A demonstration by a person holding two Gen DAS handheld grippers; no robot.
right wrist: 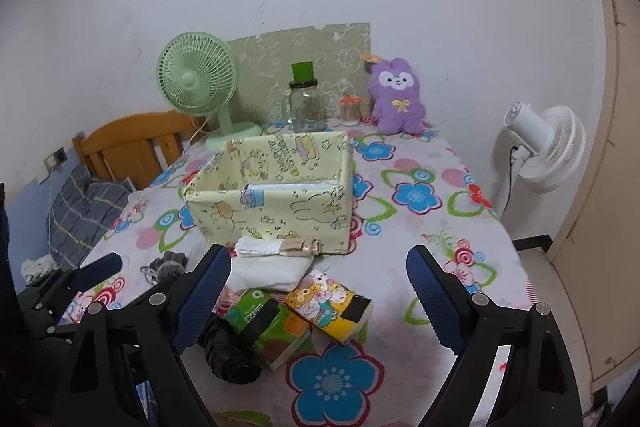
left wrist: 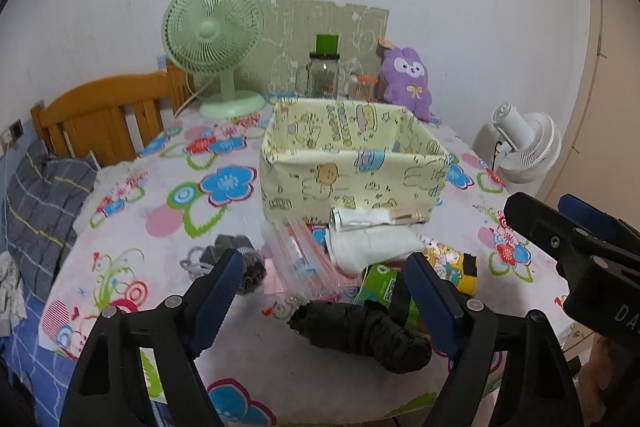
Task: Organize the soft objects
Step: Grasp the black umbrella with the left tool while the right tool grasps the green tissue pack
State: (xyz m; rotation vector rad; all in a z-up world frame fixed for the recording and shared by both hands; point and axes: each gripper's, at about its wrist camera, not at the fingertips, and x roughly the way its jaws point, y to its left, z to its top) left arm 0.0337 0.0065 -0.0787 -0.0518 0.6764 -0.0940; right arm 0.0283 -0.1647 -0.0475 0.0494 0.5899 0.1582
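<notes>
A pale yellow cartoon-print box stands open in the middle of the flowered table. In front of it lie a white folded cloth, a silver wrapped roll, clear zip bags, a green tissue pack, a yellow cartoon tissue pack, a black folded umbrella and a grey knit item. My left gripper is open just above the umbrella. My right gripper is open over the tissue packs and also shows in the left wrist view.
At the back stand a green fan, a glass jar, a small orange-lidded jar and a purple plush rabbit. A white fan stands off the table's right. A wooden headboard is left.
</notes>
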